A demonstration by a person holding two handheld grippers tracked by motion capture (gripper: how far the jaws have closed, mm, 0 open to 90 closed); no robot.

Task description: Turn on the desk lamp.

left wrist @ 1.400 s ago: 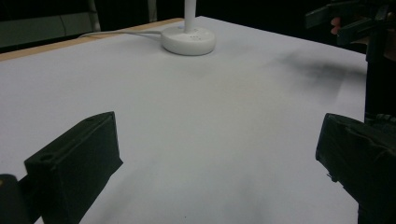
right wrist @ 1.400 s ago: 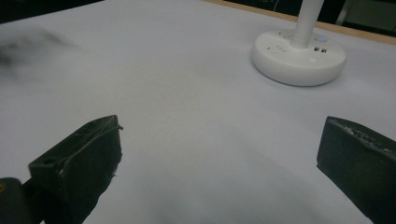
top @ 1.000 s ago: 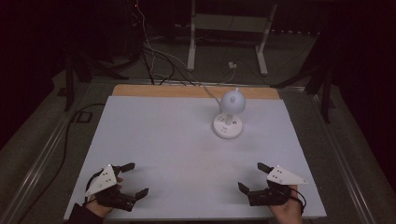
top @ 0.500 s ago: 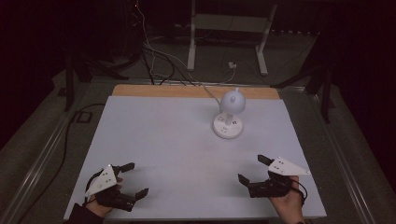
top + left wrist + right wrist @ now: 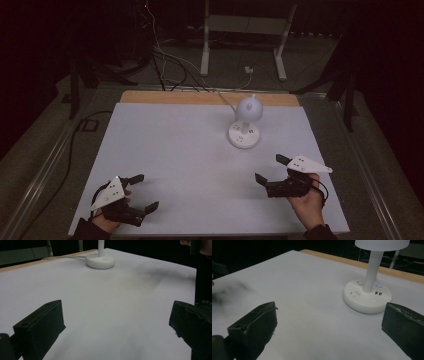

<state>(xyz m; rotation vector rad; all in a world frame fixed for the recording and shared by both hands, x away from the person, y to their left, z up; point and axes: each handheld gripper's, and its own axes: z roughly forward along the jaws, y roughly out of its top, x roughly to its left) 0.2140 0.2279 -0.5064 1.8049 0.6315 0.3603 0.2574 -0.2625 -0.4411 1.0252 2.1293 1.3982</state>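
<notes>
Small white desk lamp with round base (image 5: pixel 244 131) stands upper centre-right of the white table (image 5: pixel 175 150). Right gripper (image 5: pixel 274 169), lower right, nearest it, jaws spread, empty. Left gripper (image 5: pixel 144 191), lower left, well apart, jaws spread, empty.

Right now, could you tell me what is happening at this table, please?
A person holds a gripper in each hand over a white table. The right gripper hangs open, nearest the white desk lamp, whose round base carries sockets and a small lit button. The left gripper sits open near the table's front left corner. Neither touches the lamp, whose cord runs off the far edge.
</notes>
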